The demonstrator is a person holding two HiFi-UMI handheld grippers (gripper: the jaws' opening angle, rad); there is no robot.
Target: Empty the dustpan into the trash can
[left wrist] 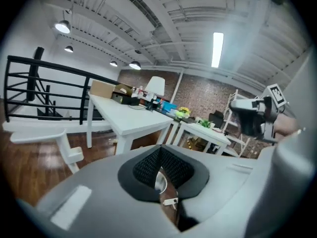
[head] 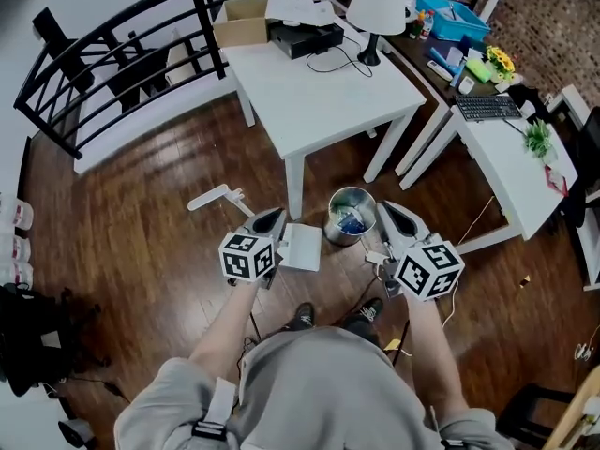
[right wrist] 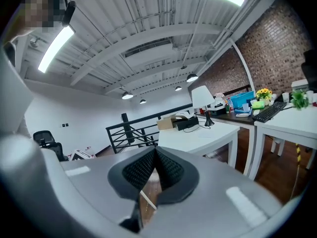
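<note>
A small metal trash can (head: 352, 216) with blue and pale litter inside stands on the wooden floor by the white table's leg. A flat white dustpan (head: 301, 247) lies just left of it, beside my left gripper (head: 278, 215). That gripper is shut, pads meeting with nothing between them (left wrist: 159, 150); the can's rim (left wrist: 159, 181) shows through the gap below the pads. My right gripper (head: 383, 207) hovers at the can's right side, also shut and empty (right wrist: 154, 150). A white long-handled piece (head: 217, 198) lies on the floor further left.
A white table (head: 323, 87) with a lamp (head: 377, 7), a black device and a cardboard box stands behind the can. A second desk (head: 511, 162) with a keyboard is at the right. A black railing (head: 112, 50) runs along the left. My shoes (head: 302, 317) are near the can.
</note>
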